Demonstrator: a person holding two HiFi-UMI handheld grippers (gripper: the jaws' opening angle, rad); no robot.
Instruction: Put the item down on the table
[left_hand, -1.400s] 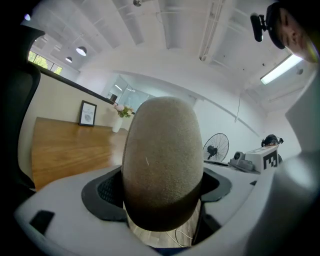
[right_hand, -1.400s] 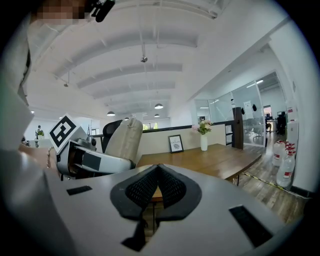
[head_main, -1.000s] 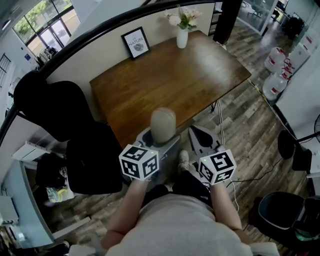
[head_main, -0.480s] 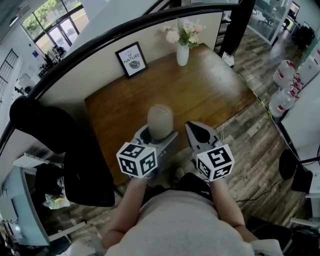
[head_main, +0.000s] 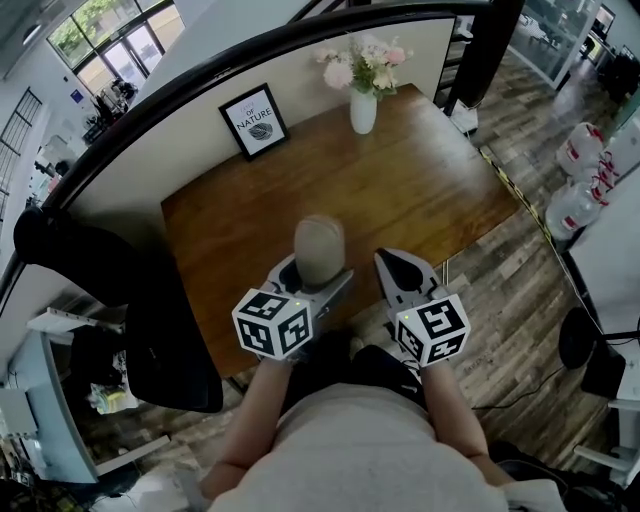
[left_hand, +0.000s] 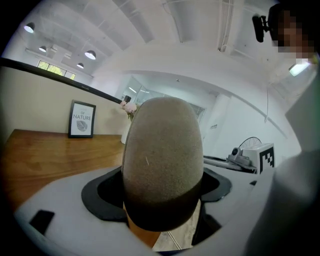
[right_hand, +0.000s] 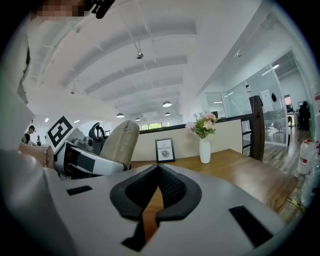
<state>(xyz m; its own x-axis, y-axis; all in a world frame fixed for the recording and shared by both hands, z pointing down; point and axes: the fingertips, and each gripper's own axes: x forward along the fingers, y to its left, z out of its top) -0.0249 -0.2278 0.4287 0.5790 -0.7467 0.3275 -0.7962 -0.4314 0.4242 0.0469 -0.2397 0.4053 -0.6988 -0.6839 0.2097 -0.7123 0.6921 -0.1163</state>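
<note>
Both grippers have come forward since the earlier frames, from over the floor to the near edge of the table (head_main: 400, 190). The left gripper (head_main: 320, 270) has its jaws clamped on the sides of the rounded beige item (head_main: 320, 240), which stands upright between them (egg-shaped, felt-like, darker toward its base). It hangs in the air over the table's near edge, clear of the wood; the left gripper view shows wood and floorboards under it. The right gripper (head_main: 400, 262) is just beside it, also at the near edge, its jaws together with nothing between them. By the table's far edge a framed picture (head_main: 253, 120) stands toward the far left corner and a white vase of flowers (head_main: 363, 110) toward the far right. A black chair (head_main: 160, 330) stands off the left edge.
</note>
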